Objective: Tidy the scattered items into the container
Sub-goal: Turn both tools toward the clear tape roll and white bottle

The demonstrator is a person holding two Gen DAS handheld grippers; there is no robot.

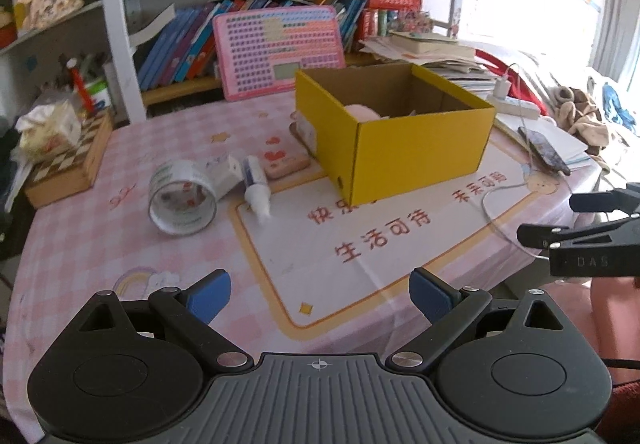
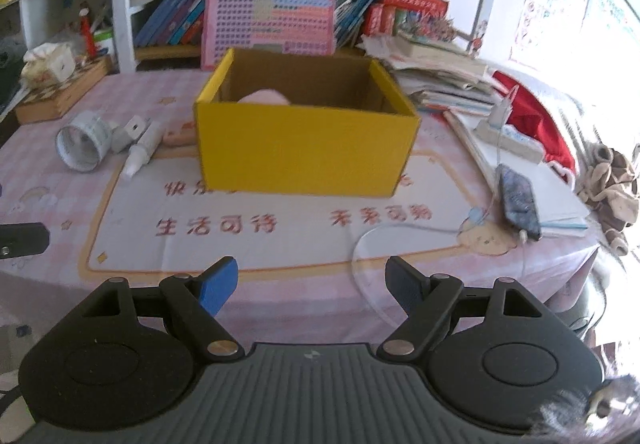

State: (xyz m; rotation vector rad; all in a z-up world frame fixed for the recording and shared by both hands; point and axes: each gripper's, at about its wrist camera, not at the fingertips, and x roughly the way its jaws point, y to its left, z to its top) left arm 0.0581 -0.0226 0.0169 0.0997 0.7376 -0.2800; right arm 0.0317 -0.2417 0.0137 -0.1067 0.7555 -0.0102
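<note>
Left wrist view had the left gripper (image 1: 320, 296) tilted down over the near table edge, jaws wide apart, empty. Right gripper (image 2: 312, 288) was angled down the same way, also spread wide with nothing between the pads. Yellow box (image 2: 304, 151) sat well ahead of both. Tape roll (image 1: 182, 199), white bottle (image 1: 256, 187) and eraser (image 1: 288, 165) lay left of the box, far from either gripper.

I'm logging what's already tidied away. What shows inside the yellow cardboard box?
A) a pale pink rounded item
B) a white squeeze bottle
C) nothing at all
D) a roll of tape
A: a pale pink rounded item peeks over the front wall of the yellow cardboard box, while the tape roll and white squeeze bottle lie outside on the tablecloth.
</note>
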